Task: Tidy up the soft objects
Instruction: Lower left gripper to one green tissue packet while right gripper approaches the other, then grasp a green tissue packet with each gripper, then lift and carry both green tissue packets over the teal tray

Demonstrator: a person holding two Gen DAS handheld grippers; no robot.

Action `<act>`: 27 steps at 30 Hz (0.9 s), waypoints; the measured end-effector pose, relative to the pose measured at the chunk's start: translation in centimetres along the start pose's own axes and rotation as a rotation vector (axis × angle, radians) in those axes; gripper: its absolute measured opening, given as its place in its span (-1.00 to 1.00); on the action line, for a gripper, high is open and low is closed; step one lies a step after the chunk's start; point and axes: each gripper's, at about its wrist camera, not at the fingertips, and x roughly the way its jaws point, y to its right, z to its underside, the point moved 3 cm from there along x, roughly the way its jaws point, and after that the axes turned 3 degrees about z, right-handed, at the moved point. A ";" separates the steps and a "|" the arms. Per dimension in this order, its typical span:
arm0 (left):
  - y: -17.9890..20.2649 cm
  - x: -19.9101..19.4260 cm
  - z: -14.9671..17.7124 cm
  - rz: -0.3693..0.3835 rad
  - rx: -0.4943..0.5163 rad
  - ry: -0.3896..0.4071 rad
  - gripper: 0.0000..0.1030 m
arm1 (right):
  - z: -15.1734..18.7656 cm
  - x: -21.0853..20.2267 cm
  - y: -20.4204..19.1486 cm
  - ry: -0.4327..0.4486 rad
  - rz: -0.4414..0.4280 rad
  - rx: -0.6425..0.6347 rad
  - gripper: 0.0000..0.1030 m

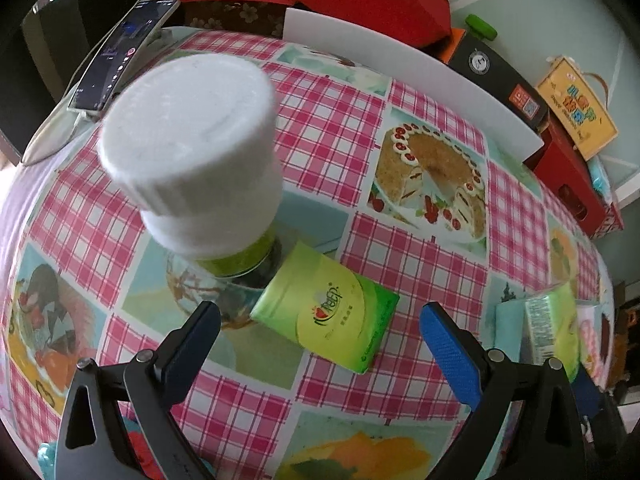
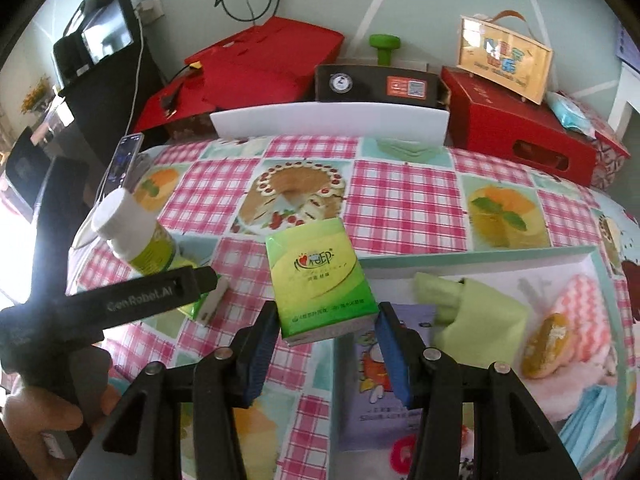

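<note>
A green tissue pack (image 1: 326, 312) lies on the checked tablecloth, between the tips of my open left gripper (image 1: 320, 328). My right gripper (image 2: 328, 328) is shut on a second green tissue pack (image 2: 320, 280) and holds it at the left edge of a white tray (image 2: 460, 262). In the tray lie a green cloth (image 2: 476, 308), a pink knitted cloth (image 2: 588, 320), a yellow sponge-like lump (image 2: 546, 344) and a printed packet (image 2: 384, 380). The left gripper also shows in the right wrist view (image 2: 200, 276).
A bottle with a white cap (image 1: 192, 144) stands right behind the left pack. A phone (image 1: 124, 52) leans at the table's far left. A white board (image 2: 328, 120) and red boxes (image 2: 516, 136) line the far edge.
</note>
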 end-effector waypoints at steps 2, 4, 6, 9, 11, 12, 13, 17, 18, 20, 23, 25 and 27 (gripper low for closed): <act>0.0 0.5 0.1 -0.023 0.006 -0.006 0.93 | 0.0 0.0 0.3 -0.004 -0.001 0.008 0.01; 0.0 0.9 0.2 -0.040 0.011 -0.005 0.93 | 0.1 0.1 0.3 -0.007 -0.003 0.010 0.01; -0.1 1.2 0.2 -0.047 0.010 0.000 0.93 | 0.1 0.1 0.3 -0.010 -0.007 0.009 0.01; -0.2 1.5 0.3 -0.049 0.019 0.006 0.93 | 0.2 0.2 0.2 -0.015 -0.011 0.008 0.01; -0.1 1.7 0.4 -0.050 0.030 0.015 0.93 | 0.2 0.3 0.2 -0.018 -0.012 0.009 0.01; -0.1 1.8 0.4 -0.054 0.034 0.018 0.93 | 0.2 0.3 0.2 -0.019 -0.012 0.010 0.01; -0.1 1.8 0.5 -0.059 0.040 0.021 0.92 | 0.3 0.4 0.2 -0.021 -0.012 0.010 0.01; 0.7 1.9 0.5 -0.066 0.054 0.030 0.69 | 0.3 0.5 0.3 -0.025 -0.012 0.014 0.01; 0.8 1.8 0.4 -0.065 0.054 0.033 0.60 | 0.3 0.5 0.4 -0.026 -0.012 0.014 0.01; 0.7 1.7 0.4 -0.058 0.055 0.034 0.51 | 0.4 0.5 0.4 -0.028 -0.013 0.016 0.01; 0.6 1.7 0.2 -0.057 0.061 0.030 0.49 | 0.4 0.5 0.4 -0.028 -0.012 0.018 0.01; 0.6 1.8 0.1 -0.060 0.066 0.025 0.48 | 0.4 0.5 0.4 -0.027 -0.012 0.021 0.01; 0.3 1.4 0.3 -0.059 0.064 0.020 0.48 | 0.4 0.6 0.5 -0.028 -0.012 0.024 0.01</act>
